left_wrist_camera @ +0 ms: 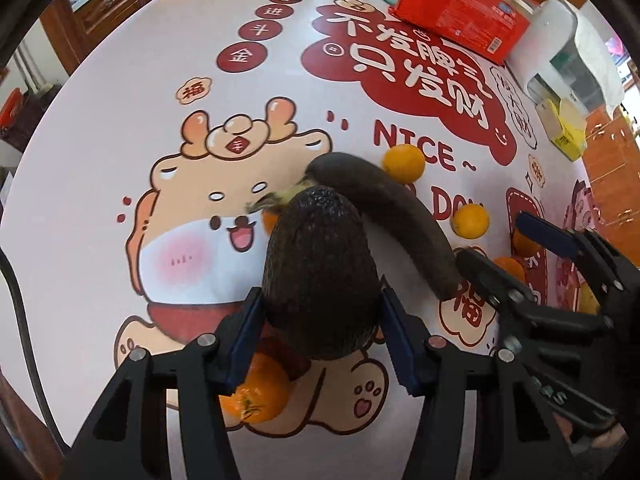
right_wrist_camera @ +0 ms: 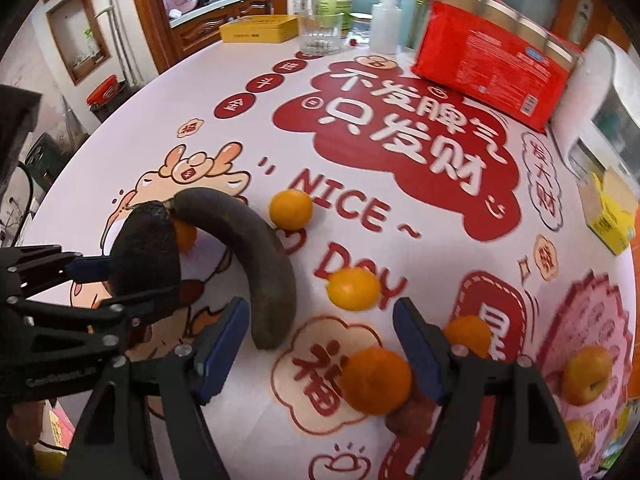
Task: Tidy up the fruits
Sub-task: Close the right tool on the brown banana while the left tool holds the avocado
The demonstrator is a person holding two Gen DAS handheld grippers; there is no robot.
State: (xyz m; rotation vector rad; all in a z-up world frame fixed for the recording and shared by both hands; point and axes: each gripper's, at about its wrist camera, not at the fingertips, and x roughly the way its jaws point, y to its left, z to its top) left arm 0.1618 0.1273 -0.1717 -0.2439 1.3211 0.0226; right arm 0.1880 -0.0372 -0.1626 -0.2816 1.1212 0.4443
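My left gripper [left_wrist_camera: 320, 316] is shut on a dark avocado [left_wrist_camera: 320, 276] and holds it above the printed tablecloth; it also shows in the right wrist view [right_wrist_camera: 144, 248]. A blackened banana [left_wrist_camera: 384, 216] lies just right of it. An orange [left_wrist_camera: 258, 394] lies under the left gripper. My right gripper [right_wrist_camera: 320, 344] is open and empty, with an orange [right_wrist_camera: 376, 380] between its fingers near the right one. More oranges [right_wrist_camera: 291, 209] [right_wrist_camera: 354, 289] lie beyond. A yellow apple [right_wrist_camera: 588, 376] sits at the right.
A red package [right_wrist_camera: 496, 64] rests at the back right beside a white appliance [right_wrist_camera: 592, 96]. A glass [right_wrist_camera: 320, 32], bottles and a yellow box [right_wrist_camera: 260, 29] stand at the far edge. A yellow carton [right_wrist_camera: 612, 216] is at the right edge.
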